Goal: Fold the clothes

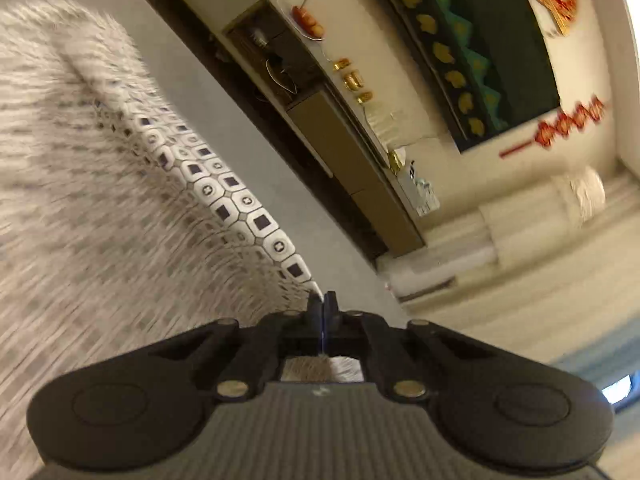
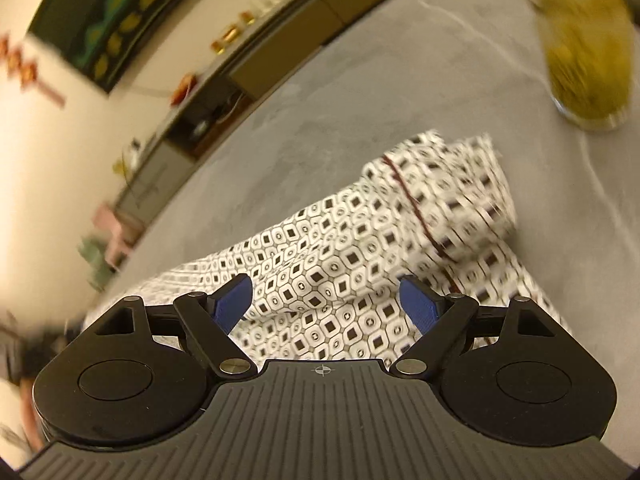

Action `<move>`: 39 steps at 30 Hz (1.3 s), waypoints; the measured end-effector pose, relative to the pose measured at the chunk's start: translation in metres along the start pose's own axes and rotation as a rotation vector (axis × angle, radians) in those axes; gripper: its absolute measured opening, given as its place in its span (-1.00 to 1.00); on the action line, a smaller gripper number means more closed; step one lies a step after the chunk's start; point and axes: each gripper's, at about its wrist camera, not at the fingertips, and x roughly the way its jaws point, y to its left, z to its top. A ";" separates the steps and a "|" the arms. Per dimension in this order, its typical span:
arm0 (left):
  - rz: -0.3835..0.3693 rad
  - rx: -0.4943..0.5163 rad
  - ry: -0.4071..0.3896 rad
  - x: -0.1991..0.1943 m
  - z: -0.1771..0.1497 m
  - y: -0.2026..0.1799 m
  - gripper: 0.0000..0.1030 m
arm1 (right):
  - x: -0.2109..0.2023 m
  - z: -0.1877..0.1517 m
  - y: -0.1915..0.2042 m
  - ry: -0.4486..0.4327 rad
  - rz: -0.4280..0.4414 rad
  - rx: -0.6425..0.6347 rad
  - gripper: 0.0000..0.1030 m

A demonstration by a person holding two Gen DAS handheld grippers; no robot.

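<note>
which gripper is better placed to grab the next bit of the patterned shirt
Right. The right gripper hangs open just over the patterned shirt, while the left gripper is already shut at an edge of it.

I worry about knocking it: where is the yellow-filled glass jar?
Right wrist view, upper right: the jar stands on the grey table, beyond the patterned garment.

Home living room being indicated. Long low sideboard [image 1: 348,152] being seen along cream wall, with open shelf compartments and closed doors. Plate of fruit [image 1: 307,24] and small gold ornaments [image 1: 354,80] being displayed on top. Dark framed picture [image 1: 472,40] and red festive hangings [image 1: 568,124] being shown on wall. Grey marbled tabletop [image 2: 360,92] being used as work surface, glass vase of yellow-green stems [image 2: 584,60] being kept on it.
</note>
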 end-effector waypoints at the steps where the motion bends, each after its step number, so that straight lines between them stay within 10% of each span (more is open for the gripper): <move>1: 0.012 -0.016 0.008 -0.014 -0.010 0.009 -1.00 | -0.002 0.000 -0.004 -0.004 0.018 0.037 0.54; 7: 0.076 -0.085 -0.015 -0.045 -0.027 0.058 -0.99 | -0.010 -0.007 0.002 -0.044 0.033 0.071 0.59; 15: 0.062 -0.101 -0.025 -0.016 -0.006 0.057 -0.98 | -0.017 0.002 0.028 -0.209 -0.180 -0.137 0.59; 18: 0.055 -0.106 -0.014 -0.007 -0.002 0.055 -0.98 | 0.002 0.011 0.035 -0.149 -0.239 -0.284 0.58; 19: 0.053 -0.114 -0.006 -0.004 0.001 0.055 -0.98 | 0.010 0.012 0.035 -0.118 -0.254 -0.312 0.45; 22: 0.051 -0.109 -0.007 -0.001 0.009 0.051 -0.98 | 0.026 0.014 0.036 -0.033 -0.264 -0.385 -1.00; 29: -0.044 -0.104 -0.046 -0.050 0.012 0.034 -0.97 | -0.070 -0.012 0.057 -0.154 -0.147 -0.560 -1.00; 34: 0.043 -0.126 0.044 -0.058 -0.017 0.063 -0.98 | -0.089 -0.056 0.042 0.059 -0.443 -0.900 -0.76; 39: 0.040 -0.157 0.040 -0.054 -0.027 0.076 -0.98 | -0.118 -0.050 0.046 0.032 -0.340 -0.741 -0.34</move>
